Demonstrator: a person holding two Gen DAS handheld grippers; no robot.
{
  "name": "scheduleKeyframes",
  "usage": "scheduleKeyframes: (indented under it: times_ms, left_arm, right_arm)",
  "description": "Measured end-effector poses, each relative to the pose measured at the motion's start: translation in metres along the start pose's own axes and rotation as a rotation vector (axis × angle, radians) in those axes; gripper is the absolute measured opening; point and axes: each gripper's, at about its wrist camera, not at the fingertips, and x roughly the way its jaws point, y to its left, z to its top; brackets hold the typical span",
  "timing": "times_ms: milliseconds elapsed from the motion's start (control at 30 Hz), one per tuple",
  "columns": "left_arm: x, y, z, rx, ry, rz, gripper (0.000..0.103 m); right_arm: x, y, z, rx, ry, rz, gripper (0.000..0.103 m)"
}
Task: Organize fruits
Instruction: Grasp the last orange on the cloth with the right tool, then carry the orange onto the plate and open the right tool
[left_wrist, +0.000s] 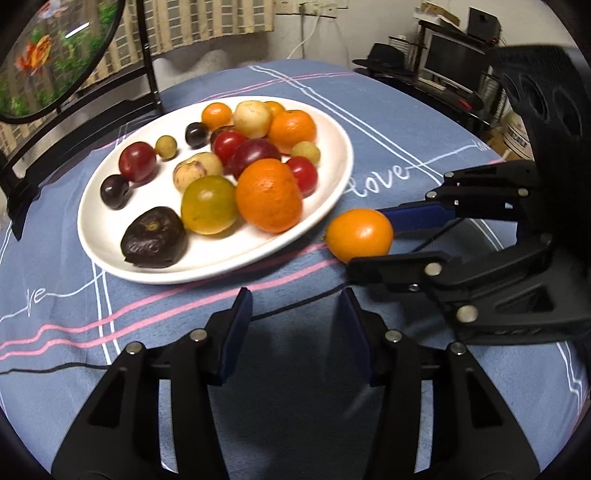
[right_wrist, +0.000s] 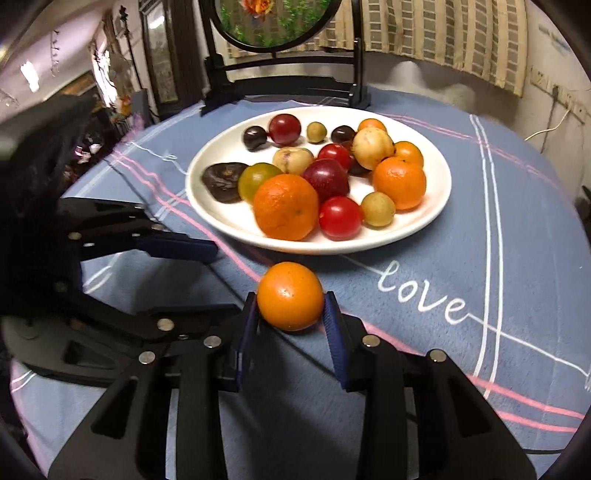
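A white plate (left_wrist: 207, 266) (right_wrist: 428, 218) on the blue cloth holds several fruits: oranges, red tomatoes, dark plums, pale yellow fruits, a green tomato and a dark wrinkled fruit. One small orange (right_wrist: 290, 295) (left_wrist: 360, 232) rests on the cloth just in front of the plate. My right gripper (right_wrist: 290, 314) (left_wrist: 365, 240) is shut on it, with a blue pad against each side. My left gripper (left_wrist: 295, 325) (right_wrist: 223, 280) stands open over bare cloth to the left of that orange, with nothing between its fingers.
A round decorative panel on a black stand (left_wrist: 33, 155) (right_wrist: 280, 88) stands behind the plate at the table's far edge. A thin black cable (left_wrist: 55, 367) lies across the cloth. Shelves and a monitor (left_wrist: 454, 59) lie beyond the table on the right.
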Motion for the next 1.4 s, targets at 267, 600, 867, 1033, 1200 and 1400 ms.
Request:
scheduleKeyframes:
  times_ms: [267,600,867,1033,1200,1400]
  left_arm:
    - [-0.003,-0.007,-0.004,0.069,-0.021,-0.003,0.036]
    - [-0.004,0.007,-0.004,0.090,-0.058,0.017,0.044]
    - [-0.007,0.012,-0.006,0.132,-0.085,-0.005,0.052]
    - [-0.010,0.012,-0.005,0.110,-0.083,-0.011,0.052]
    - [-0.012,0.012,-0.003,0.081,-0.073,-0.012,0.052]
    - [-0.032,0.023,0.012,0.013,-0.104,-0.038,0.047]
  right_arm:
    - [-0.002,0.005,0.003,0.044,0.007,0.116,0.036]
    - [-0.002,0.010,0.016,0.081,0.017,0.241,0.036]
    - [-0.003,0.012,0.023,0.096,0.006,0.257,0.036]
    - [-0.010,0.014,0.038,0.106,-0.084,0.152,0.036]
    - [0.004,0.019,0.064,0.124,-0.149,0.026,0.036]
    - [0.010,0.015,0.076,0.135,-0.177,0.014,0.037]
